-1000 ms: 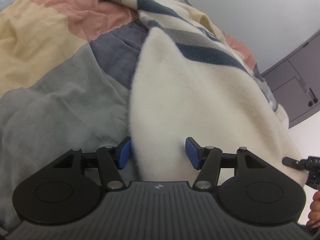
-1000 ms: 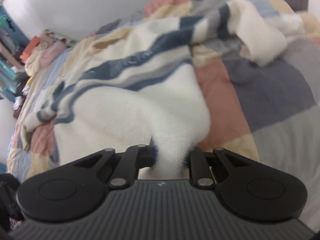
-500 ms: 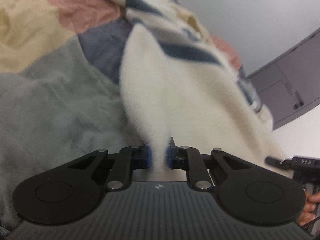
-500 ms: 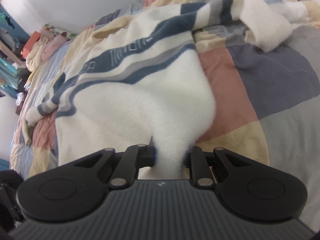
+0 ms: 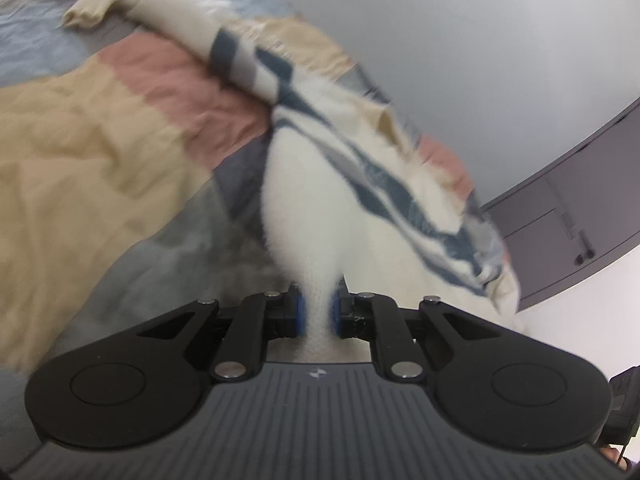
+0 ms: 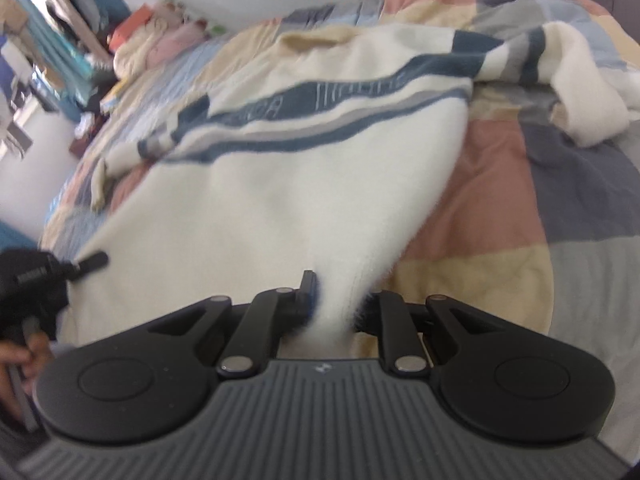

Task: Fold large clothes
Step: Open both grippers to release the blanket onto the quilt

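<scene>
Right now you have both hem corners of the cream sweater point(image 6: 280, 184) pinched: the left tongs point(image 5: 318, 314) are clamped narrow on a gathered tuft of white knit, and the right tongs point(image 6: 334, 306) are shut just as tightly on the other corner. The sweater lies spread on the patchwork bed cover point(image 5: 100, 152), its navy and grey chest stripes point(image 6: 320, 96) facing up and the hem end lifted off the bed in your grip. One sleeve point(image 6: 576, 92) trails off toward the far right of the right-hand view, and the other sleeve's cuff point(image 5: 96, 8) lies at the far end in the left-hand view.

This looks like the start of the bottom-to-top fold, so keep the two tongs level with each other and pull them slightly apart, so the hem stays taut between them rather than sagging in the middle. Carry the hem high enough that the loose body clears the cover and does not drag wrinkles along with it. Aim to lay the hem near the shoulder line, just past the stripes, and lower both corners together.

The fuzzy knit is thick and soft, so it may creep out of a narrow pinch if you jerk it; move smoothly. Watch the sleeves too: both look untucked, and folding over them as they lie would probably leave a lumpy, lopsided bundle.
</scene>
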Demonstrator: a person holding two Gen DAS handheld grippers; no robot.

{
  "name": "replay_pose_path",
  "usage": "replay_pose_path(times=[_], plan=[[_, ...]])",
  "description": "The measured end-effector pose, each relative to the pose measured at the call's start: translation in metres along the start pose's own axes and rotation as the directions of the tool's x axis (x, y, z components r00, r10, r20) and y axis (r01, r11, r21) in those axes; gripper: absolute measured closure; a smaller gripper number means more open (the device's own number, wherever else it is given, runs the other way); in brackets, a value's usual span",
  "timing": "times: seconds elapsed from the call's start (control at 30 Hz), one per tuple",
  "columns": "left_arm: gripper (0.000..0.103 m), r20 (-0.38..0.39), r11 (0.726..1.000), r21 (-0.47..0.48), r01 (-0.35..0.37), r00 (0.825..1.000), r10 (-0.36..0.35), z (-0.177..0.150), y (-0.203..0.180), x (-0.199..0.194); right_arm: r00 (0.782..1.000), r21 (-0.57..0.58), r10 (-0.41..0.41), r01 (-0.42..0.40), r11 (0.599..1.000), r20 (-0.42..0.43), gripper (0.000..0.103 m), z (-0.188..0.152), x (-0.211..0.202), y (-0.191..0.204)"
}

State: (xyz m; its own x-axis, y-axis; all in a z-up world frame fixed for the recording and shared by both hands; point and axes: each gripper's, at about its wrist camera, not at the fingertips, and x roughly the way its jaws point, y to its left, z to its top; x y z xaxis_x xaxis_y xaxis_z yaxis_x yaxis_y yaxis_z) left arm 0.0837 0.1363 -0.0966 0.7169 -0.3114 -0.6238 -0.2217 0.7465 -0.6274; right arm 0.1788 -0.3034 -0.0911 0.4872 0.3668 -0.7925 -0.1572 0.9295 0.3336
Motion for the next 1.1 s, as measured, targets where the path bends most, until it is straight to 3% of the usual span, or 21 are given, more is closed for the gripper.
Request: replay_pose_path(times=[0.13, 0.3, 0.4, 0.43, 0.5, 0.57, 0.77, 0.97, 1.1], plan=[[0.087, -0.107, 0.997, 0.010, -0.080, 0.991, 0.080, -0.005, 0.010, 0.018, 0.995, 0.017, -0.034, 0.035, 0.999, -0.095, 0.085, -0.010, 0.022, -0.008], [0.084, -0.132, 0.992, 0.008, -0.129, 0.983, 0.128, -0.008, 0.019, 0.027, 0.991, 0.045, -0.046, 0.052, 0.998, -0.129, 0.084, -0.011, 0.030, -0.014], [0.062, -0.115, 0.989, 0.023, -0.149, 0.982, 0.150, -0.007, 0.017, 0.021, 0.991, 0.041, -0.051, 0.056, 0.998, -0.122, 0.077, -0.011, 0.022, -0.012], [0.054, -0.106, 0.988, 0.032, -0.151, 0.982, 0.153, -0.008, 0.018, 0.015, 0.991, 0.052, -0.048, 0.054, 0.997, -0.125, 0.071, -0.014, 0.019, -0.013], [0.052, -0.089, 0.986, 0.057, -0.156, 0.983, 0.160, -0.010, 0.013, 0.006, 0.991, 0.069, -0.020, 0.029, 0.997, -0.131, 0.057, -0.019, 0.011, -0.016], [0.049, -0.058, 0.986, 0.085, -0.145, 0.987, 0.150, -0.008, 0.007, -0.008, 0.995, 0.089, 0.020, -0.011, 0.996, -0.101, 0.051, -0.024, -0.001, -0.022], [0.046, 0.022, 0.983, 0.148, -0.107, 0.994, 0.105, 0.001, -0.032, -0.012, 1.000, 0.116, -0.001, 0.000, 0.993, 0.009, 0.049, -0.019, -0.016, -0.031], [0.045, 0.025, 0.973, 0.223, -0.061, 0.998, 0.057, 0.018, -0.076, 0.026, 0.991, 0.080, 0.023, -0.034, 0.996, 0.129, 0.050, 0.012, -0.004, -0.007], [0.045, 0.044, 0.941, 0.332, -0.058, 0.998, 0.045, 0.024, -0.104, 0.059, 0.974, 0.032, 0.018, -0.026, 0.999, 0.226, 0.051, 0.034, 0.012, 0.011]])
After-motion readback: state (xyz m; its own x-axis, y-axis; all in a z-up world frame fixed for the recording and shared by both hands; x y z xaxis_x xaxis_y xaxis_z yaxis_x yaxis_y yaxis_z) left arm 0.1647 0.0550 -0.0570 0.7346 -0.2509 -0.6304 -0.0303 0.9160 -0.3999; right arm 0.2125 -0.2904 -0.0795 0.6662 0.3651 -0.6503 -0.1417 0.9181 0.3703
